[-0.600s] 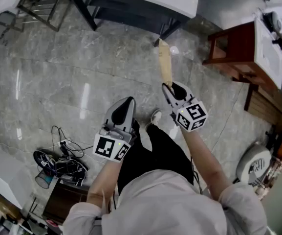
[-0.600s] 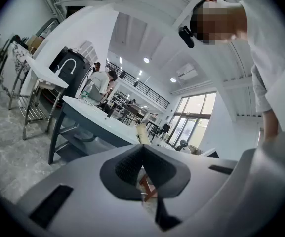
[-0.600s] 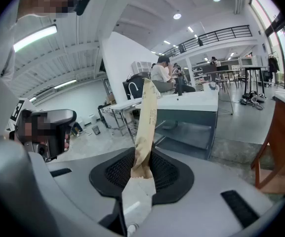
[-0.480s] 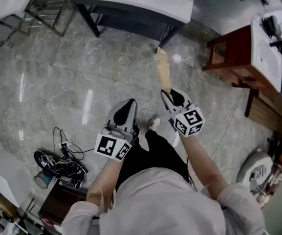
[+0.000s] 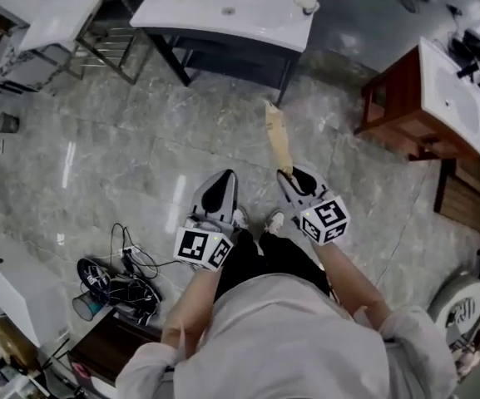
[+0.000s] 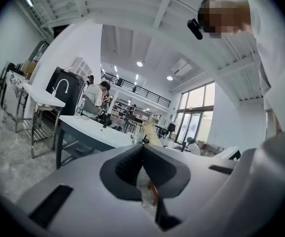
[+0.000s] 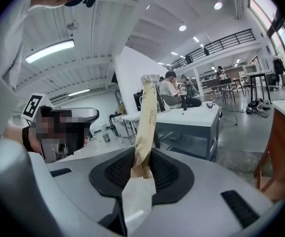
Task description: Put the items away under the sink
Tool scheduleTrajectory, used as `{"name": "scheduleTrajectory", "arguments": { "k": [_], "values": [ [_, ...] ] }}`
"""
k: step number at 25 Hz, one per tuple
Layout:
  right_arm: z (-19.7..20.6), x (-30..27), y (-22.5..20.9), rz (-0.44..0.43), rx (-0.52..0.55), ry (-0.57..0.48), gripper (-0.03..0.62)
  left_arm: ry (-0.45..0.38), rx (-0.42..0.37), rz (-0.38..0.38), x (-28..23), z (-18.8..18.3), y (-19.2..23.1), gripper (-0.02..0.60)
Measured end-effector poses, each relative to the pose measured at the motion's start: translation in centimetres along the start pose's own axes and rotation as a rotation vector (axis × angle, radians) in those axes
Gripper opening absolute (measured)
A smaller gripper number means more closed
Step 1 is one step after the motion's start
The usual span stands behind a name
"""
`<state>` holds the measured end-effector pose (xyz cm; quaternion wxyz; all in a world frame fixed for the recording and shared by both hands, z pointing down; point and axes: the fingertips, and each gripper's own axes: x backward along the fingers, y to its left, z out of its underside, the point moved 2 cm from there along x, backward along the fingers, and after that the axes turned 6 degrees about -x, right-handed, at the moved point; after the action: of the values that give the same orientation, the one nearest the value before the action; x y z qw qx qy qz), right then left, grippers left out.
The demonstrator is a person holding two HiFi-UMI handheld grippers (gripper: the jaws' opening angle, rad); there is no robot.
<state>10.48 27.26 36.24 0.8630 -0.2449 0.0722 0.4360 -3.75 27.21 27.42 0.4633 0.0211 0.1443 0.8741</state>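
Note:
A long flat tan paper packet (image 5: 278, 140) sticks out forward from my right gripper (image 5: 288, 173), which is shut on its near end. In the right gripper view the packet (image 7: 146, 117) rises upright between the black pads (image 7: 117, 171). My left gripper (image 5: 225, 175) hangs beside it at the left, shut with nothing in it; its pads (image 6: 127, 164) meet at their tips. Ahead across the marble floor stands a white sink top (image 5: 223, 11) on a dark frame with a shelf below (image 5: 223, 52). Both grippers are well short of it.
A red-brown wooden vanity (image 5: 406, 106) with a white basin stands at the right. A metal rack (image 5: 98, 48) stands left of the sink. Tangled cables and a dark cup (image 5: 106, 285) lie on the floor at lower left. The person's shoes (image 5: 274, 220) show below the grippers.
The sink stand has slid lower in the head view, with more of its top showing. Both grippers keep their pose and the packet stays in the right one.

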Motion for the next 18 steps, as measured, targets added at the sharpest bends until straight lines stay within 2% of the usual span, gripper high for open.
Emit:
{"name": "scheduleTrajectory", "arguments": {
  "k": [6, 13, 18],
  "values": [
    [-1.9, 2.3, -1.0, 0.041, -0.010, -0.046, 0.114, 0.012, 0.006, 0.051, -0.6, 0.8, -1.4, 0.003],
    [-3.9, 4.0, -3.5, 0.027, 0.016, -0.092, 0.114, -0.065, -0.071, 0.031, -2.4, -2.5, -3.8, 0.003],
    [-3.9, 4.0, -3.4, -0.013, 0.024, -0.100, 0.114, -0.097, -0.091, -0.032, -2.0, -3.6, -3.8, 0.003]
  ]
}}
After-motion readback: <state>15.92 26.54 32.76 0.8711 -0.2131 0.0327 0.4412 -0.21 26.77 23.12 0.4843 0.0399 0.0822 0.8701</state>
